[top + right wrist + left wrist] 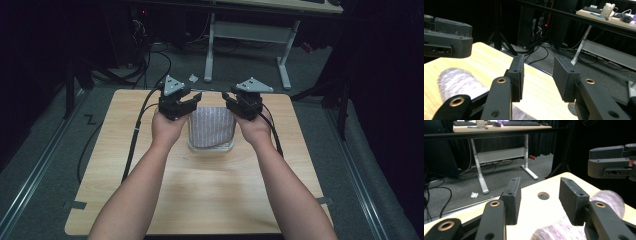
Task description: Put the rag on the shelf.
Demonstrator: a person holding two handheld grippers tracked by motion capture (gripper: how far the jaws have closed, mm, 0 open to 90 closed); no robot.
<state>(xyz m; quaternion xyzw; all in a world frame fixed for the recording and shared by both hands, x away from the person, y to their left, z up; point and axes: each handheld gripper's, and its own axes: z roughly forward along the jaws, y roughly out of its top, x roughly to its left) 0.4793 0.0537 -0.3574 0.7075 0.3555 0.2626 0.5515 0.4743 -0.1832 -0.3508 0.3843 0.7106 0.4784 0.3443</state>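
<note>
High view: wooden table (200,200) seen from above, with a folded grey-and-white cloth (212,127) lying at the middle of its far half. Left gripper (192,100) held just beside the cloth's far left corner, right gripper (230,100) just beside its far right corner, both tilted inward toward each other. Jaws of each standing apart, nothing between them. Whether either tip touches the cloth, cannot tell from above. Bare forearms coming in from the bottom edge, black cable (135,135) trailing off the left gripper and down across the table's left side. White desk frame (250,35) on grey carpet beyond the table.

Left gripper view: own jaws spread wide and empty, a round hole (543,195) in the tabletop visible between them, something the overhead angle hides. Cloth (609,200) blurred, low and to the right behind the right-hand jaw. Other gripper (611,162) hanging at upper right. Keyboards (521,123) on the desk in the distance.

Right gripper view: own jaws (537,75) likewise parted, bare tabletop between. Cloth (459,80) blurred at lower left, other gripper (446,40) above it at the left edge.
</note>
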